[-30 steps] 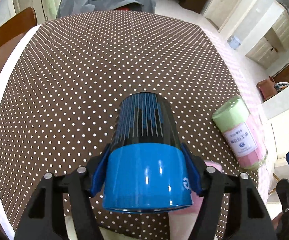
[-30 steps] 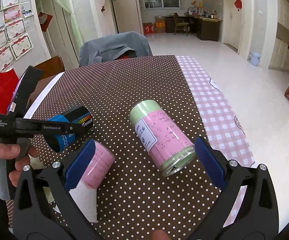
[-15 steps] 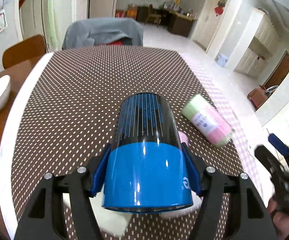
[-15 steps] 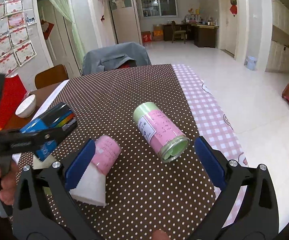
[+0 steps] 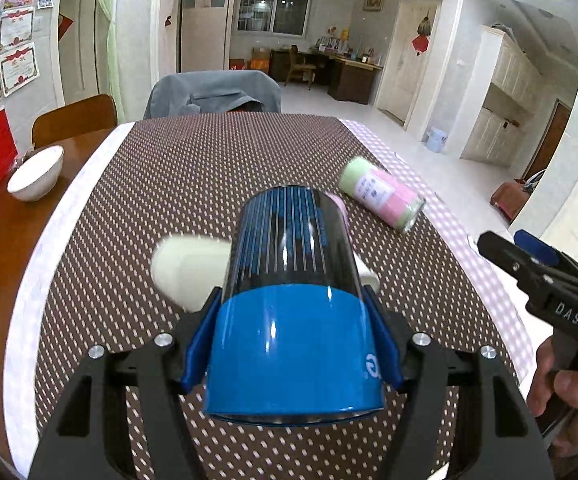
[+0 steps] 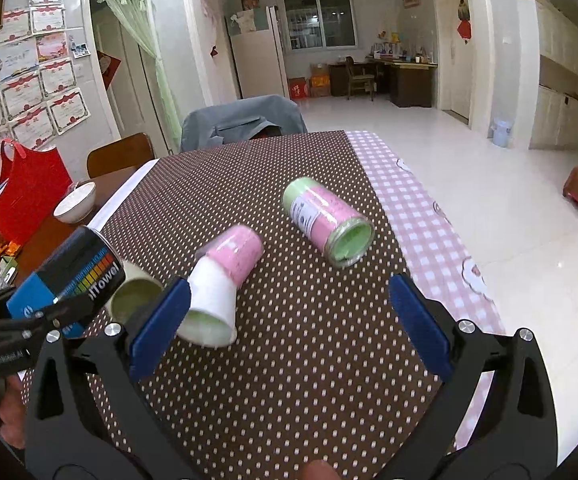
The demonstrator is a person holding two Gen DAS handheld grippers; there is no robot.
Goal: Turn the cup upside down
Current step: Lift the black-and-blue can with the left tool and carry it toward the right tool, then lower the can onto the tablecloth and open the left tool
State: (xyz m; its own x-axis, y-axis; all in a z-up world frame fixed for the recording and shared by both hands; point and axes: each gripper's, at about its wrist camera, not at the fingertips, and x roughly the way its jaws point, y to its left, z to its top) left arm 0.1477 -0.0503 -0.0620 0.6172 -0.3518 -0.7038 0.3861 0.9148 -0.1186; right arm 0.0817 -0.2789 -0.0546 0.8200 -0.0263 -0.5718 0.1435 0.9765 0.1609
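My left gripper (image 5: pixel 293 346) is shut on a blue and black cup (image 5: pixel 293 312) and holds it on its side above the dotted table (image 5: pixel 177 184); the cup also shows at the left of the right wrist view (image 6: pixel 69 280). My right gripper (image 6: pixel 285 320) is open and empty above the table's near edge. A pink and white cup (image 6: pixel 225 276) lies on its side between its fingers, farther off. A cream cup (image 6: pixel 133 292) lies beside it. A pink and green cup (image 6: pixel 325 220) lies on its side to the right.
A white bowl (image 5: pixel 35 174) and a red bag (image 6: pixel 29 192) stand on the wooden table part at the left. A chair with a grey cover (image 5: pixel 213 92) is at the far end. A pink checked cloth (image 6: pixel 421 216) covers the right edge.
My left gripper has lifted and tipped up with the blue cup, so more of the room shows. My right gripper has pulled back and risen, staying open.
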